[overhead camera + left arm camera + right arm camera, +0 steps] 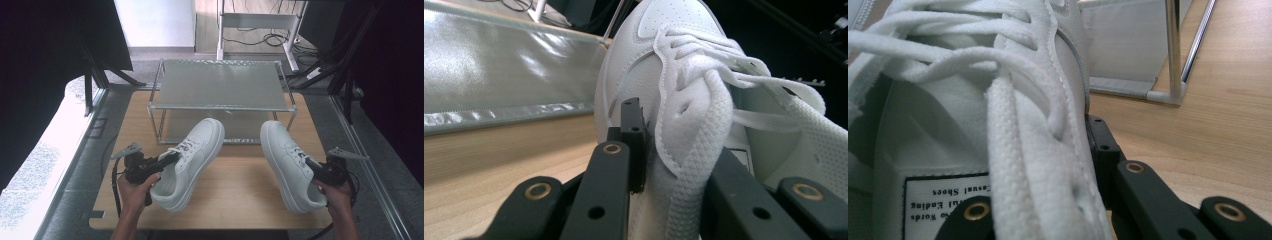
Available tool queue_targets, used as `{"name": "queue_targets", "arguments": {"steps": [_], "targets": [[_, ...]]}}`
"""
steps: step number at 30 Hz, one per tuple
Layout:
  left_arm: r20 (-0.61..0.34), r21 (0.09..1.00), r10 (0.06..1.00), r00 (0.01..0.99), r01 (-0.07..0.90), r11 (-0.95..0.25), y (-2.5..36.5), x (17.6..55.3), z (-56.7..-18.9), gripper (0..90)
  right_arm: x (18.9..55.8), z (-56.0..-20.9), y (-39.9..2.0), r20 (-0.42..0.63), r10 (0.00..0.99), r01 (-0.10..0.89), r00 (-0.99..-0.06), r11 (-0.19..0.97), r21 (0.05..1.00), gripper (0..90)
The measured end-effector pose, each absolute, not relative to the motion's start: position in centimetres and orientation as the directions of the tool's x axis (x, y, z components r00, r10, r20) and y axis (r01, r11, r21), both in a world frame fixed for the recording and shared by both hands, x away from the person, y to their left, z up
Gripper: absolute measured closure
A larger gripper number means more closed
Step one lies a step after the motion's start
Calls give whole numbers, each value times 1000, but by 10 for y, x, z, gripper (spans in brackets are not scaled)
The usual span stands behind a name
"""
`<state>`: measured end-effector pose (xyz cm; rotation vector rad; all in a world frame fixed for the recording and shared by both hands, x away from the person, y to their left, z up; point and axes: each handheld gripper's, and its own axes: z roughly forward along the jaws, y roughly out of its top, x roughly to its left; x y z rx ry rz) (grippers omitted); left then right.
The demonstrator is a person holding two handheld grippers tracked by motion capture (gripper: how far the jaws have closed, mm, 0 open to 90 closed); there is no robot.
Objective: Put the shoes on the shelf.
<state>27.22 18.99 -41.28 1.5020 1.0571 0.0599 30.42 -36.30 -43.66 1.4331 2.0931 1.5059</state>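
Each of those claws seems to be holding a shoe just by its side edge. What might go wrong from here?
1. The left gripper pinches only the left shoe collar edge, so the shoe may slip or twist out.
2. The right gripper holds the right shoe likewise.
3. The toes point at the shoe rack; one might knock its metal frame.

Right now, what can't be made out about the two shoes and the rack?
- Left shoe: heel hidden by the hand and left gripper, high view.
- Right shoe: tongue label cut off by the bottom edge, right gripper view.
- Rack: lower shelf mostly hidden under the top shelf, high view.
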Motion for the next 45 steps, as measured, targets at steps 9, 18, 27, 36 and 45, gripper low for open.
{"name": "queue_targets", "arguments": {"steps": [9, 18, 27, 36, 45], "targets": [[-522, 828, 616, 590, 525, 198, 196, 268, -405, 823, 301, -430, -364, 378, 764, 560, -523, -27, 828, 866], [-527, 836, 586, 616, 501, 225, 201, 276, -387, 823, 302, -420, -362, 374, 759, 538, -533, -38, 842, 865], [-536, 836, 568, 625, 488, 252, 193, 291, -373, 823, 309, -401, -361, 377, 745, 499, -550, -69, 864, 866], [-538, 838, 557, 633, 471, 275, 186, 307, -352, 823, 321, -374, -353, 340, 756, 465, -560, -53, 884, 866], [-524, 846, 547, 653, 472, 247, 176, 325, -338, 822, 338, -347, -347, 325, 764, 457, -557, -45, 889, 865]]}}
